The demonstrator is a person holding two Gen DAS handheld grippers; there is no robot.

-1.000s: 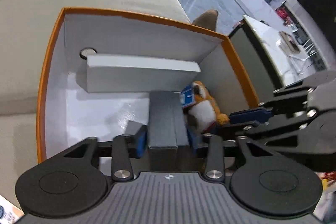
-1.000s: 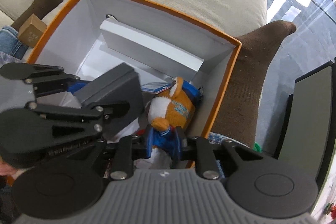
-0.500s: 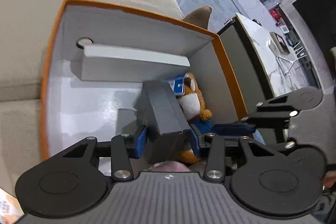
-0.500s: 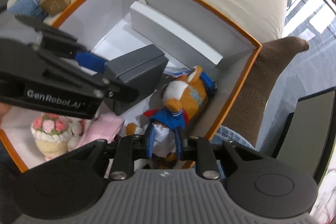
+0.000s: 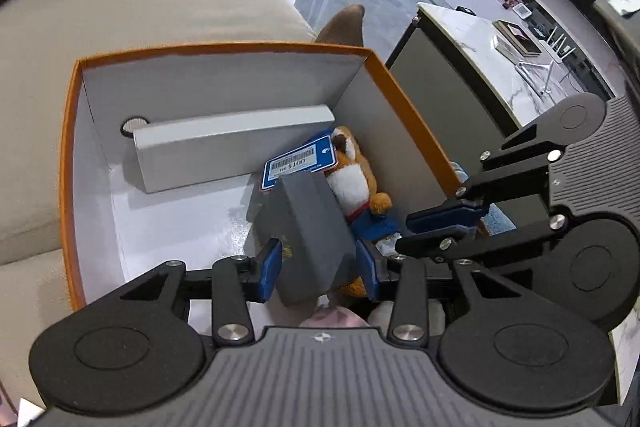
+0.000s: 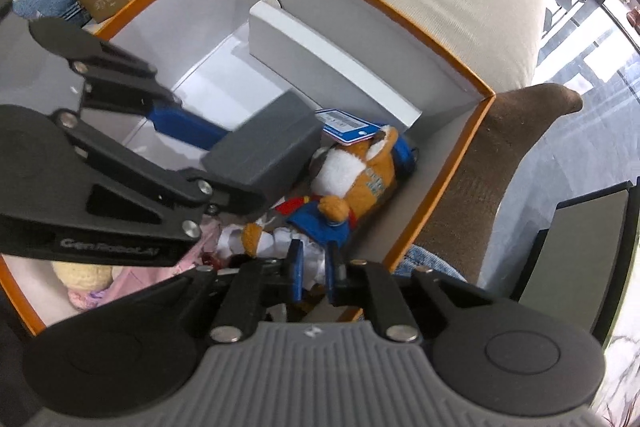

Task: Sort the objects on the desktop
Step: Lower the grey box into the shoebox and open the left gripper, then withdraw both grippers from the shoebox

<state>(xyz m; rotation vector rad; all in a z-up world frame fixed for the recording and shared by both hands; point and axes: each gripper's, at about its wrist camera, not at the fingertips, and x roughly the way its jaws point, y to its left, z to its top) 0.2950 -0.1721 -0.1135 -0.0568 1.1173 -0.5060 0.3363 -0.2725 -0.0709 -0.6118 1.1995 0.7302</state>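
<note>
The left gripper (image 5: 316,263) is clamped on a grey case (image 5: 310,227), its blue pads pressed to the case's two long sides. The case hangs tilted over the floor of the orange box (image 5: 68,155), its long axis running from the gripper toward 11 o'clock in the left view; in the right view the same case (image 6: 264,143) points toward 2 o'clock. Its near end is cut off behind the gripper body.

The right gripper (image 6: 314,269) has its jaws close together, pinching white cloth at the foot end of a plush toy (image 6: 352,183). How firmly it grips is hard to tell, since the pads and the gripper body hide the contact. In the left view the right gripper (image 5: 444,227) comes in from 3 o'clock, its tips over the toy's blue part.

The toy (image 5: 354,183) lies along the box's right wall, head toward 12 o'clock, just beside the case. A blue price tag (image 5: 298,163) sits at its head, partly covered by the case's far corner. A long white box (image 5: 232,147) lies across the far wall, its long axis from 9 to 3 o'clock. Pink and yellow soft things (image 6: 100,279) at the box's near corner are mostly hidden under the left gripper. The box rests on a beige sofa (image 5: 140,3).
</note>
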